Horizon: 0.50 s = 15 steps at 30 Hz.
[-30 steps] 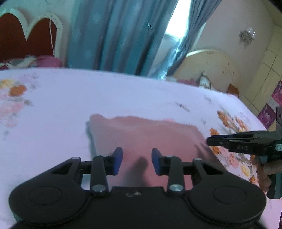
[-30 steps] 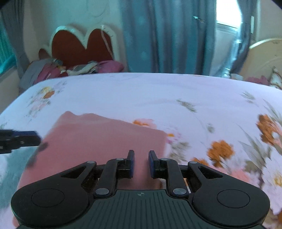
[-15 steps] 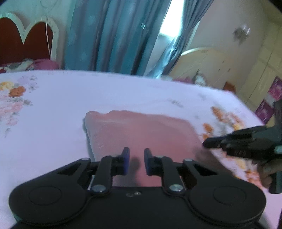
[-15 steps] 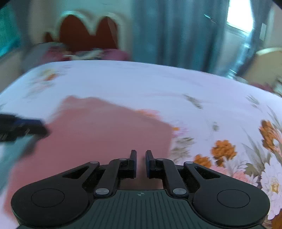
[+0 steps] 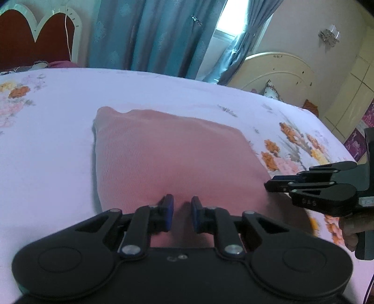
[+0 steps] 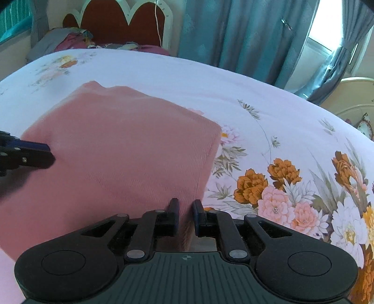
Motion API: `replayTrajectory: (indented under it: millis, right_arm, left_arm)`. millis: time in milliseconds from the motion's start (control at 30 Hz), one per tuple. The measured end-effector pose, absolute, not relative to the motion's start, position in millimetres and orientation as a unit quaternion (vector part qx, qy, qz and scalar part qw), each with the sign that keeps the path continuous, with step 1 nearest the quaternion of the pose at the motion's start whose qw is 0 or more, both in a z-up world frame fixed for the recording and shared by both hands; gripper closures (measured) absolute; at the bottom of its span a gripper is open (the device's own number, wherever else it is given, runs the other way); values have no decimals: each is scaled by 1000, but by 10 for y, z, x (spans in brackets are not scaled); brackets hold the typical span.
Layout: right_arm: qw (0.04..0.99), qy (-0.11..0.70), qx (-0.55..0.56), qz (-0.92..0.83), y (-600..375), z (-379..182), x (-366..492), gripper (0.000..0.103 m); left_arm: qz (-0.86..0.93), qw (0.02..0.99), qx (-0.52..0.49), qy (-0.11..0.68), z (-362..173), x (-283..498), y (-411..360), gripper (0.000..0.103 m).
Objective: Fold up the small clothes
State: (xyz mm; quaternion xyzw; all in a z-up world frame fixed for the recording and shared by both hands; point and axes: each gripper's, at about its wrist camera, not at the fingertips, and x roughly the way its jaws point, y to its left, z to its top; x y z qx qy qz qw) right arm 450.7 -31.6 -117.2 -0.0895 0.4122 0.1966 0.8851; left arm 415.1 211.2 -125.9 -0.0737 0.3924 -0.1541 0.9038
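The jaws of the left gripper (image 5: pixel 182 216) had just been closing and were seen drawn close together, with a raised fold of the pink garment (image 5: pixel 168 159) pinched between the blue pads at the cloth's near edge. The jaws of the right gripper (image 6: pixel 186 218) had likewise just been closing, and a ridge of the same pink garment (image 6: pixel 121 154) was clamped between them at its near right corner. In the left wrist view the right gripper (image 5: pixel 271 186) was seen from the side at the right edge of the cloth, its fingers lying one over the other, and part of the hand (image 5: pixel 350 230) holding it was visible at the frame's edge. In the right wrist view the tip of the left gripper (image 6: pixel 48 152) reached in from the left and lay against the garment. The garment was spread as a flat, roughly rectangular, ribbed pink piece on a white bedsheet (image 6: pixel 268 98) printed with orange and pink flowers. Beyond the bed, a heart-shaped red headboard (image 5: pixel 35 44) with a white border was seen, with teal curtains (image 5: pixel 159 35) beside it and a bright window (image 5: pixel 233 21) between the drapes. A cream arched headboard (image 5: pixel 278 70) stood at the far right.
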Motion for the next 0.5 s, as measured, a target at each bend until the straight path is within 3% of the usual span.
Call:
replayTrajectory:
  millis: [300,400,500]
  right_arm:
    - [876,380,-91,285,-457,-1070,3709,93]
    - [877,408,-115,227,-489,-1318,3816,93]
    - [896,403,-51,181,-739,-1180,3811,93]
  left_arm:
    - [-94,918,-77,379,-1223,3268,2248,87]
    - [-71,908,-75,406,-1363,3226,2241,85]
    - [-57,920,-78,380,-1149,3047,2186,87]
